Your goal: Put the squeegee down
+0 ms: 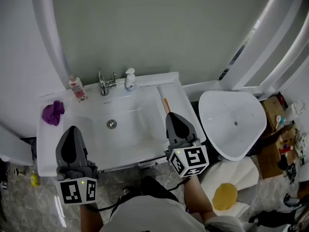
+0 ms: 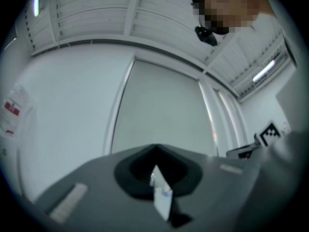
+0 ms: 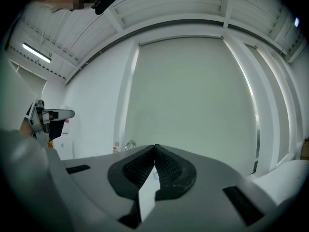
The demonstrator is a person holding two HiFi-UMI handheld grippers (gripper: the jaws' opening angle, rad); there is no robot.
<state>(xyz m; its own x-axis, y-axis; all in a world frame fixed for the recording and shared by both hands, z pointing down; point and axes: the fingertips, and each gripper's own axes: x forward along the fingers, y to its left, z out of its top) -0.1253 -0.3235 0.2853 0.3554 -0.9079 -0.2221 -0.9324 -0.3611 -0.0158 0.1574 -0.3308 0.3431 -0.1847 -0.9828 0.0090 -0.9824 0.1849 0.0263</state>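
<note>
On the sink's (image 1: 140,146) right ledge lies the squeegee (image 1: 166,105), its slim orange handle showing. The right gripper (image 1: 173,116) and left gripper (image 1: 72,128), all 2, are clenched empty.

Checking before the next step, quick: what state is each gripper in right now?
Left gripper: closed, nothing between its jaws.
Right gripper: closed, nothing between its jaws.

1. A white sink (image 1: 140,144) fills the centre-left of the frame, with its faucet (image 1: 104,83) at the back rim.
2. A soap dispenser (image 1: 130,79) stands just right of the faucet, and a red-labelled bottle (image 1: 77,88) stands to its left.
3. A purple cloth (image 1: 52,113) lies on the sink's left ledge.
4. A white toilet (image 1: 231,122) with its lid down sits at the right.
</note>
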